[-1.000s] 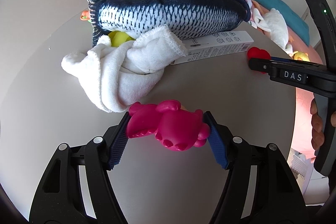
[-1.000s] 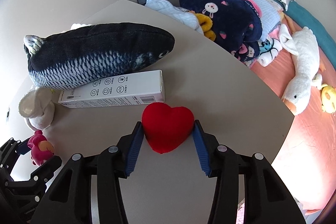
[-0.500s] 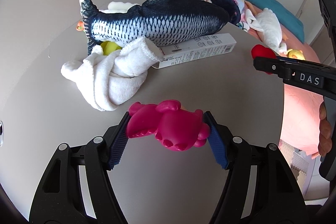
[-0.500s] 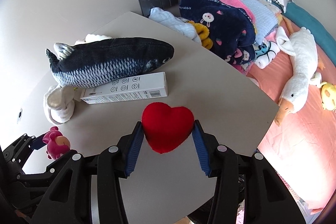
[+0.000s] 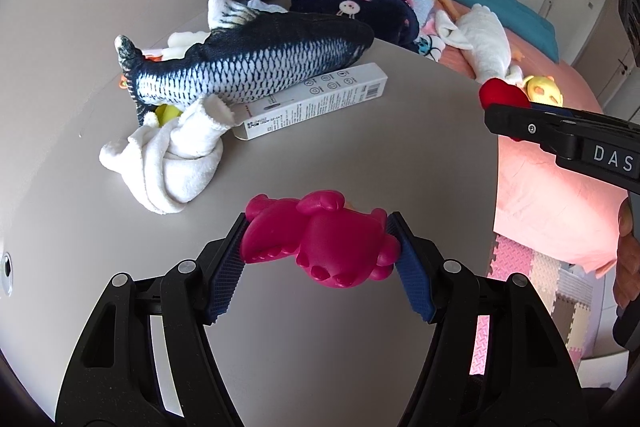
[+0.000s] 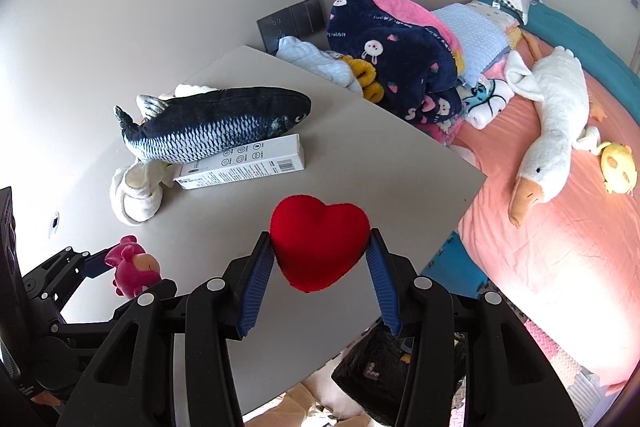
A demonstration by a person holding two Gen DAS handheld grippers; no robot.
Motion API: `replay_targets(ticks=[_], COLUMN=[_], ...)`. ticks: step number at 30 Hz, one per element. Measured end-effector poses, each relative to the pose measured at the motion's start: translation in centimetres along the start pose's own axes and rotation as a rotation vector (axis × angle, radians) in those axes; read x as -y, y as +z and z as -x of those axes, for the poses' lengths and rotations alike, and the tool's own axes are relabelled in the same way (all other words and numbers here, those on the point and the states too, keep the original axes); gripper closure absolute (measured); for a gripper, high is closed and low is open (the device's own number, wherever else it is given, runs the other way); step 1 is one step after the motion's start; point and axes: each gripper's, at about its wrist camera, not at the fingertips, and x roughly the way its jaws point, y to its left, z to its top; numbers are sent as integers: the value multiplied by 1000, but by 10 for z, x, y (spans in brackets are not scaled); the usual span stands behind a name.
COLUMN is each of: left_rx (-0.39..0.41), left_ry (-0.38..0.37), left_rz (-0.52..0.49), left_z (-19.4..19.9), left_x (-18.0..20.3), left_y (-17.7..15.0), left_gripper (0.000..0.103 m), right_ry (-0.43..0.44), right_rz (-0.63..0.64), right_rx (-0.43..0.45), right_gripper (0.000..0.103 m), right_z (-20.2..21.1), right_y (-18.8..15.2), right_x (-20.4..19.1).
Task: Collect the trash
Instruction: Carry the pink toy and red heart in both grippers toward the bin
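Observation:
My left gripper (image 5: 318,247) is shut on a magenta bear toy (image 5: 320,243) and holds it above the grey table (image 5: 360,155). My right gripper (image 6: 318,251) is shut on a red plush heart (image 6: 318,239), lifted above the table near its front right edge. In the right wrist view the left gripper (image 6: 100,271) shows at lower left with the bear toy (image 6: 134,269). In the left wrist view the right gripper shows at the right edge with the heart (image 5: 500,95) in it.
A plush fish (image 5: 248,67), a white box (image 5: 316,99) and a rolled white towel (image 5: 172,163) lie on the table. A bed (image 6: 560,227) with blankets, a goose plush (image 6: 552,123) and a yellow toy stands to the right. A dark bag (image 6: 376,367) sits below the table edge.
Both grippers have risen and drawn back from the table objects with their toys held. The fish, box and towel look smaller and farther.

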Motion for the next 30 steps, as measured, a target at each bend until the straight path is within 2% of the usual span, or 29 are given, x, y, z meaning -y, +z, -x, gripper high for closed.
replay_targets(ticks=[30], left_rx=[19], left_ry=[-115], left_rz=[-184], left_z=[5], left_x=[125], left_y=[-4], left_gripper=[36], right_ry=[-87], right_rz=[-139], right_rx=[63], right_gripper=[54], right_z=[79], right_y=[-65], right_x=[96])
